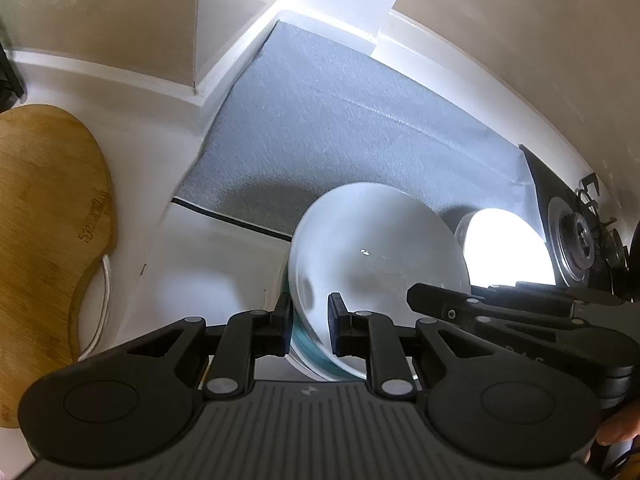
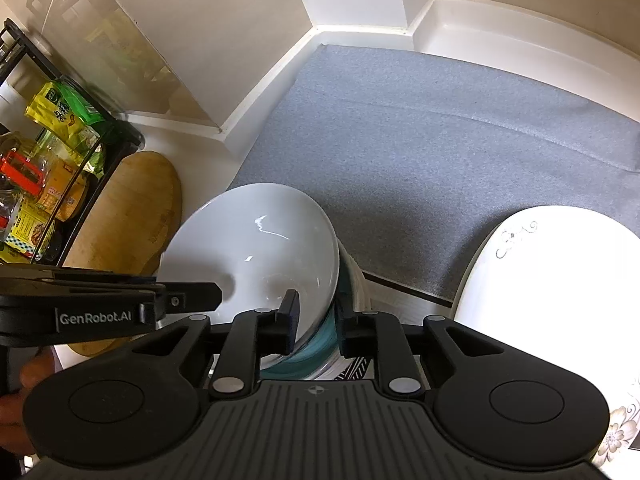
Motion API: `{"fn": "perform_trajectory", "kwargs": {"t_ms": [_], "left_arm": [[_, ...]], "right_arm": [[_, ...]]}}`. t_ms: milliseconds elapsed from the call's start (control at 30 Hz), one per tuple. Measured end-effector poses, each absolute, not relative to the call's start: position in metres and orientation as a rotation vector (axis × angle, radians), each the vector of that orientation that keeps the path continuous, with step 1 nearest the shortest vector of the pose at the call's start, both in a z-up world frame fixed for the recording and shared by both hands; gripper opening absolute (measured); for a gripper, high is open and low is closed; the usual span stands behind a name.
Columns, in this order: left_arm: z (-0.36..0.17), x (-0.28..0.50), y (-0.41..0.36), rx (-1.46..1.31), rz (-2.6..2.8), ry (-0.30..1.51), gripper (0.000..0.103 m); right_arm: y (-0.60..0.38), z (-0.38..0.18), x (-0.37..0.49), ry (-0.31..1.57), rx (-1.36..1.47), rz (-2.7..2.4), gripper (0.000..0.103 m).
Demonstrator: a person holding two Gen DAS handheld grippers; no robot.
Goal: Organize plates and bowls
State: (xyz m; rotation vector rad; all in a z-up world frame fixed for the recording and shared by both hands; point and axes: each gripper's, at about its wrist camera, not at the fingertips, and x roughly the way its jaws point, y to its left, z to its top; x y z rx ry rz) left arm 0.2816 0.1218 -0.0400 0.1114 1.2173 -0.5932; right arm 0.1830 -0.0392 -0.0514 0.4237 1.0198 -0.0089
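White bowl (image 1: 376,248) with a teal outer band, sitting at the near edge of the grey mat (image 1: 340,128) on the white counter (image 1: 192,256), apparently atop other dishes; a patterned rim shows beneath it in the right wrist view. The left gripper (image 1: 310,322) straddles the bowl's left rim, one finger outside the wall and one inside; the right gripper (image 2: 318,320) straddles the opposite rim likewise. Both pairs of jaws are narrow and stand at the wall, but whether the pads press cannot be told. Both grippers point steeply downward, the bowl directly ahead of and between them, equally near each. A white flowered plate (image 2: 560,300) lies just to the right; a wooden board (image 1: 44,240) lies left.
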Motion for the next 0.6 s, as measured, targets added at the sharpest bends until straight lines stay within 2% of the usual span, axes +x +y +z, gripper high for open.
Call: {"fn": "perform_trajectory", "kwargs": {"t_ms": [67, 133, 233, 333, 400, 500, 600], "left_arm": [[-0.037, 0.282, 0.124, 0.120, -0.580, 1.199, 0.028], [-0.034, 0.283, 0.126, 0.114, -0.582, 1.187, 0.028], [-0.031, 0.284, 0.128, 0.106, -0.579, 1.174, 0.036], [-0.032, 0.286, 0.130, 0.104, -0.566, 1.169, 0.050], [-0.035, 0.288, 0.132, 0.095, -0.557, 1.174, 0.064], [-0.039, 0.292, 0.135, 0.077, -0.547, 1.180, 0.079], [-0.045, 0.294, 0.136, 0.065, -0.533, 1.185, 0.084]], "right_arm": [[-0.038, -0.050, 0.183, 1.019, 0.413, -0.006, 0.022], [-0.038, -0.048, 0.182, 1.013, 0.406, -0.008, 0.024], [-0.037, -0.044, 0.181, 1.001, 0.392, -0.011, 0.028], [-0.039, -0.041, 0.179, 1.000, 0.383, -0.020, 0.038], [-0.041, -0.039, 0.176, 0.997, 0.388, -0.027, 0.038], [-0.046, -0.036, 0.172, 0.981, 0.383, -0.045, 0.042], [-0.052, -0.041, 0.173, 0.983, 0.402, -0.064, 0.047]]}}
